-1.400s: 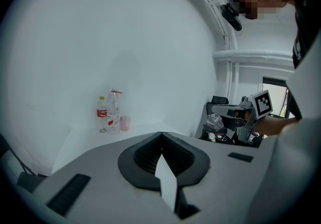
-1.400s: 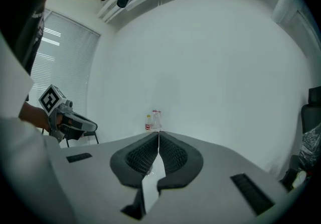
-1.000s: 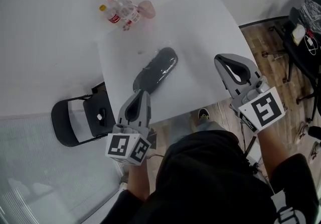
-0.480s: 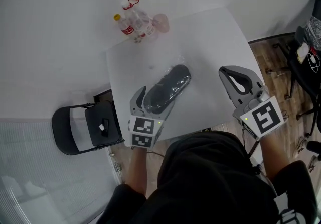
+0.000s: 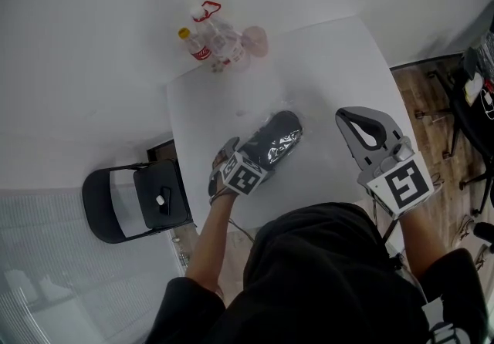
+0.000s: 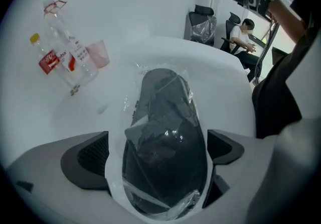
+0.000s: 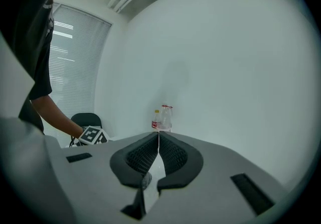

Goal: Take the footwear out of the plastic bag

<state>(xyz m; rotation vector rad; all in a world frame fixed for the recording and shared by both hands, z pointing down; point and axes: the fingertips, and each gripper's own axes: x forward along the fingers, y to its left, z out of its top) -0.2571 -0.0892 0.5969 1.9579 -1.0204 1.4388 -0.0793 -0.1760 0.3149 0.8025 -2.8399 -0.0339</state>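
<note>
Left tool [image 6: 158, 153]: pointed steeply down, jaws wide apart, having just been opening. The near end of the bagged footwear [image 6: 160, 87] lies between them, and the pads stand clear of it on both sides. Nothing is clamped yet.

Right tool [image 7: 158, 140]: jaws together, empty, held roughly level over the right part of the worktop [image 5: 340, 65], well apart from the bag.

Plastic bag [image 6: 175, 135]: clear, crinkled, wrapped close round the dark footwear and lying flat mid-worktop. The loose film is bunched at the end nearest the left tool. This may be the mouth, but I cannot confirm it.

Step in hand, as judged: first grip on the package.
- Lower until the pads flank the bunched film, then close on the film alone if the left tool is to anchor the bag.
- Keep the grip low and centred, since slick film is likely to slip.
- Bring the right tool in and open it before pulling.

The bottles [image 5: 212, 38] and the pink cup [image 5: 255, 40] sit at the far edge, out of the way.
</note>
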